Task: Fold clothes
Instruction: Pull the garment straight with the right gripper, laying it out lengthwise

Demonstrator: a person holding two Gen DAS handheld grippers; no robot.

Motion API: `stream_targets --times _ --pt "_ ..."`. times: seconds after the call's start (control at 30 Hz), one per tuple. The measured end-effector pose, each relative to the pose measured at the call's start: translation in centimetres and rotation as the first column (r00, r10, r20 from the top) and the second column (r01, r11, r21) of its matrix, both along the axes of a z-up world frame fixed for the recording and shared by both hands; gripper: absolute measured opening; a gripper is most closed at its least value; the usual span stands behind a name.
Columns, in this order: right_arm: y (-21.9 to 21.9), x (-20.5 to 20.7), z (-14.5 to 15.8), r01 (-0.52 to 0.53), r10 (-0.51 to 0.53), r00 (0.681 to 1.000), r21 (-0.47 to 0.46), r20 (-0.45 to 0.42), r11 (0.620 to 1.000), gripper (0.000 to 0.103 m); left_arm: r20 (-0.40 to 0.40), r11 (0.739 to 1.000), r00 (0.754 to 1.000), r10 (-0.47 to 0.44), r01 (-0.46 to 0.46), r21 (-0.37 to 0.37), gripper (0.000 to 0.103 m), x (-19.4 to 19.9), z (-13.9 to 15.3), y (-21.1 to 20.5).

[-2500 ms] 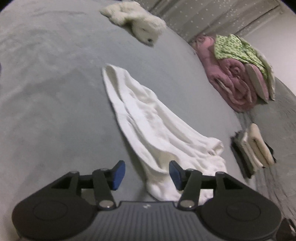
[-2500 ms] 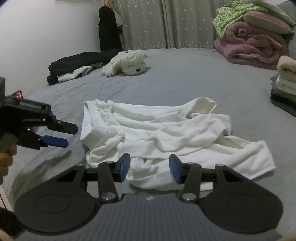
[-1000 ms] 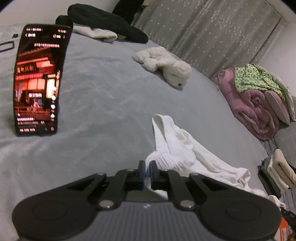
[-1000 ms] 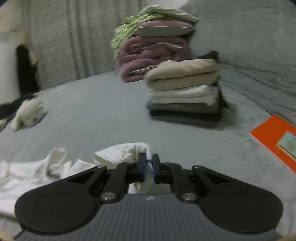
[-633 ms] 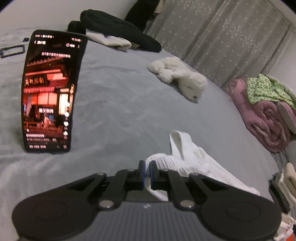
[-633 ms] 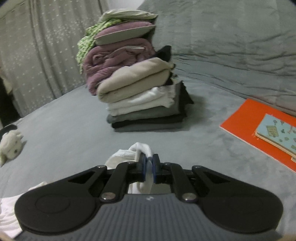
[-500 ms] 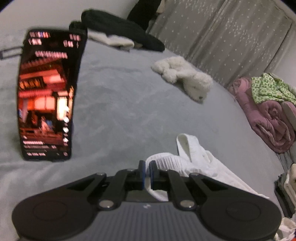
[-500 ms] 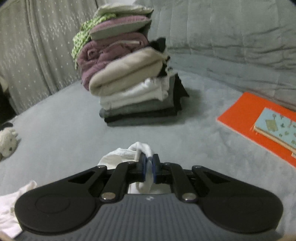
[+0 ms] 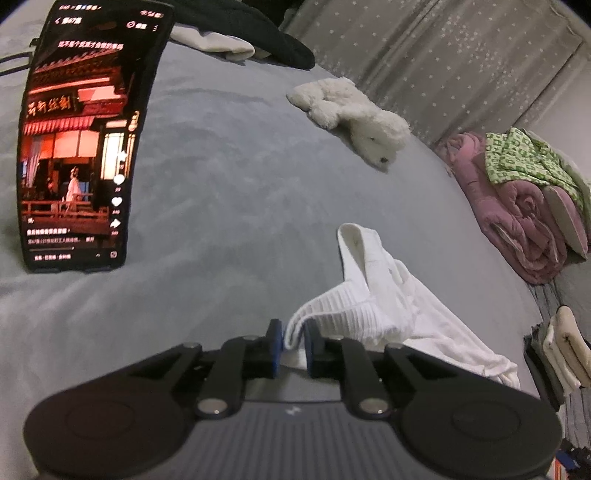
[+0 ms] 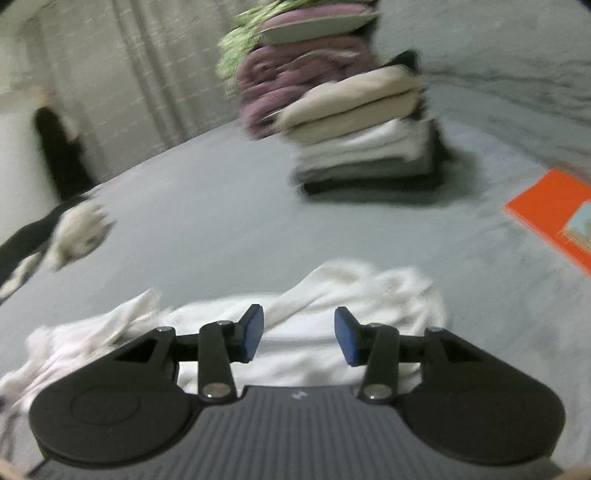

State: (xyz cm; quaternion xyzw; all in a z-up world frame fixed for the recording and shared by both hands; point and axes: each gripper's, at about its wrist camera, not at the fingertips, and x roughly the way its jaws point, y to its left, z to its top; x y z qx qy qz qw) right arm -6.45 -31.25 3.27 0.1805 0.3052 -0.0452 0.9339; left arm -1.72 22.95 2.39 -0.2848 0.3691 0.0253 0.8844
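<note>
A white garment (image 9: 384, 295) with a ribbed cuff lies crumpled on the grey bed (image 9: 221, 177). My left gripper (image 9: 294, 347) is shut on the ribbed cuff and holds it just above the bed. In the blurred right wrist view the same white garment (image 10: 351, 295) lies bunched on the bed. My right gripper (image 10: 299, 332) is open and empty just above it.
A lit phone (image 9: 81, 144) stands upright at the left. A white plush toy (image 9: 351, 114), dark clothes (image 9: 266, 33), pink bedding (image 9: 517, 221) and a stack of folded clothes (image 10: 369, 144) lie around. An orange book (image 10: 554, 218) lies at the right.
My right gripper has opened and let go of the white garment, which now lies on the bed. My left gripper stays shut on the cuff and has shifted slightly.
</note>
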Motion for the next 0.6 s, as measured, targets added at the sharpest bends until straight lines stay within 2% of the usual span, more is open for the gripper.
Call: stream_targets --times 0.17,0.37,0.6 --pt "2.5 0.0 -1.5 -0.125 0.129 0.990 0.069 -0.059 0.990 0.041 -0.001 1.000 1.000 -0.018 0.018 -0.024 0.015 -0.5 -0.3 0.4" --pt "4.5 0.9 -3.4 -0.161 0.171 0.979 0.091 -0.112 0.983 0.040 0.003 0.999 0.999 -0.034 0.034 -0.026 0.016 -0.7 -0.6 0.1" --pt "6.3 2.7 -4.5 -0.168 0.169 0.981 0.025 -0.090 0.986 0.040 -0.003 0.999 0.999 -0.054 0.054 0.002 0.016 0.0 -1.0 -0.6"
